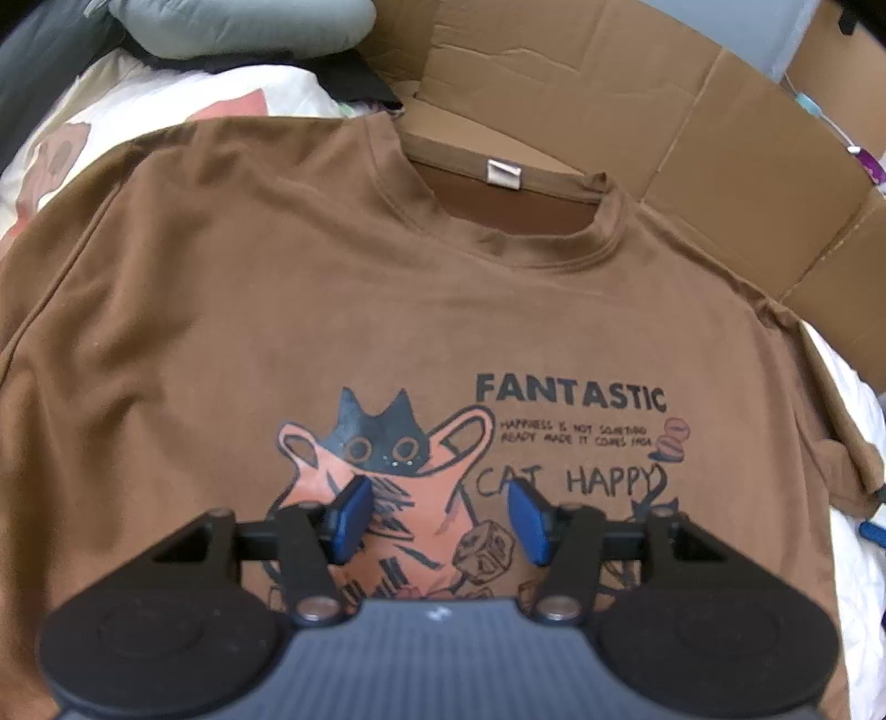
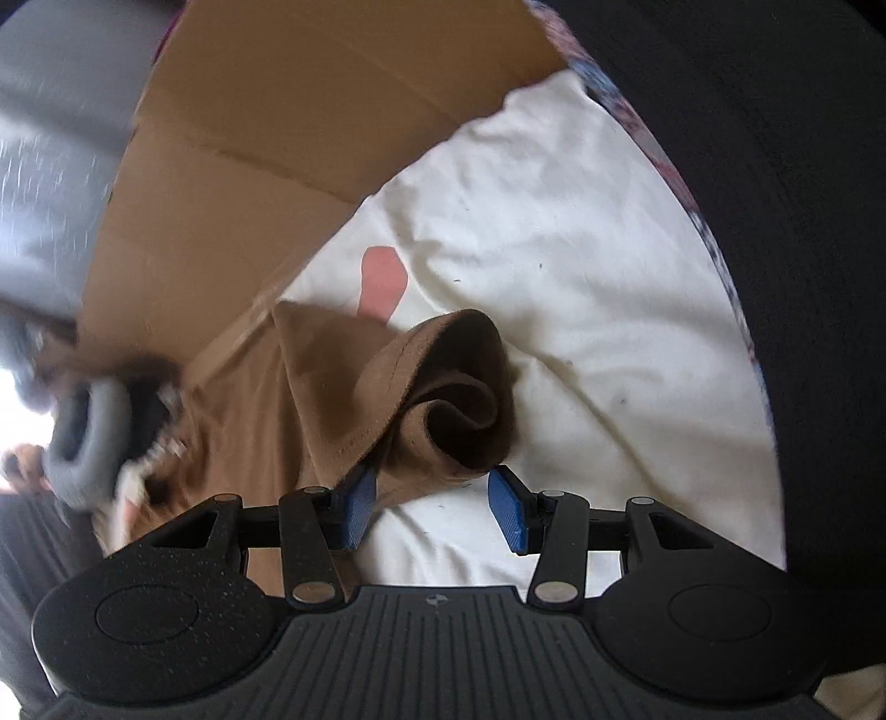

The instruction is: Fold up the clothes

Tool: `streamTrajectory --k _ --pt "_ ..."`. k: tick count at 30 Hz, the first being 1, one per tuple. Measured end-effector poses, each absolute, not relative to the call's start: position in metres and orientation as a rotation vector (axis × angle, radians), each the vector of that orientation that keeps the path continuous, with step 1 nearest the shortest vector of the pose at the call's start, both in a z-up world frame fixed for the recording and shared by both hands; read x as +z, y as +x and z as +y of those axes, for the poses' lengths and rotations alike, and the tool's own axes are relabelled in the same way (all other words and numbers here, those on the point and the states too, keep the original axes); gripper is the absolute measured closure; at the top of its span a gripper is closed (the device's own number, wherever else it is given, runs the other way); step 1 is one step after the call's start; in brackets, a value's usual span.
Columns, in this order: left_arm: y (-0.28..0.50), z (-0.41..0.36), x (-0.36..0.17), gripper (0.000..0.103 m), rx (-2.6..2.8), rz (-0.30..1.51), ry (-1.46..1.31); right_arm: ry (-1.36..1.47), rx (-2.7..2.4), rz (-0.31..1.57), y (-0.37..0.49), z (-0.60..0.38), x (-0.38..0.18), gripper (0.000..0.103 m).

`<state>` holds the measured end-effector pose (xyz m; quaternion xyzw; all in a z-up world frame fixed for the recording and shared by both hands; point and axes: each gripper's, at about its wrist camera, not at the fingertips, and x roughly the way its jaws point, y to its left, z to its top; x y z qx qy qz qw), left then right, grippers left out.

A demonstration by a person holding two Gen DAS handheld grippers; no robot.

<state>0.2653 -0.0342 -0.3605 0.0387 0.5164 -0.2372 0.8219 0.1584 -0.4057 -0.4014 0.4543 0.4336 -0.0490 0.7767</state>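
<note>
A brown T-shirt with a cat print and the words FANTASTIC and CAT HAPPY lies front up, collar at the far side. My left gripper hovers open over the print, nothing between its blue pads. In the right wrist view the shirt's sleeve curls up in a rolled fold on white bedding. My right gripper is open just in front of that sleeve, its left pad against the sleeve's edge and its right pad over bare bedding.
Flattened cardboard lies under and beyond the collar, also seen as cardboard in the right wrist view. White bedding with pink marks surrounds the shirt. A grey-green pillow and dark clothing sit at the far left. The other handheld gripper shows blurred at left.
</note>
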Motion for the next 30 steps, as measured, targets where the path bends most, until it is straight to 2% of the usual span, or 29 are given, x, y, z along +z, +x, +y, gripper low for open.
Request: streamTrajectory --k 9,10,11,12,14,16,20,30 --pt "0.263 -0.040 -0.360 0.045 -0.520 1.097 0.091 1.083 -0.145 0.933 0.156 -0.416 -0.414 0.051" --pt "0.262 -0.040 -0.359 0.045 -0.525 1.098 0.090 1.084 -0.141 0.931 0.157 -0.416 -0.415 0.056" --pt "0.261 -0.041 -0.358 0.045 -0.529 1.098 0.090 1.085 -0.136 0.928 0.158 -0.416 -0.415 0.066" --pt "0.260 -0.043 -0.358 0.045 -0.535 1.099 0.091 1.086 -0.132 0.925 0.159 -0.417 -0.416 0.071" --pt "0.255 -0.048 -0.356 0.046 -0.558 1.096 0.103 1.087 -0.123 0.920 0.160 -0.418 -0.417 0.091" --pt "0.248 -0.056 -0.355 0.046 -0.591 1.090 0.120 1.073 -0.111 0.915 0.162 -0.418 -0.416 0.098" --pt "0.235 -0.077 -0.353 0.047 -0.683 1.087 0.151 1.001 -0.091 0.899 0.164 -0.421 -0.402 0.099" --pt "0.212 -0.134 -0.350 0.066 -0.870 1.046 0.218 0.818 -0.050 0.871 0.179 -0.440 -0.368 0.100"
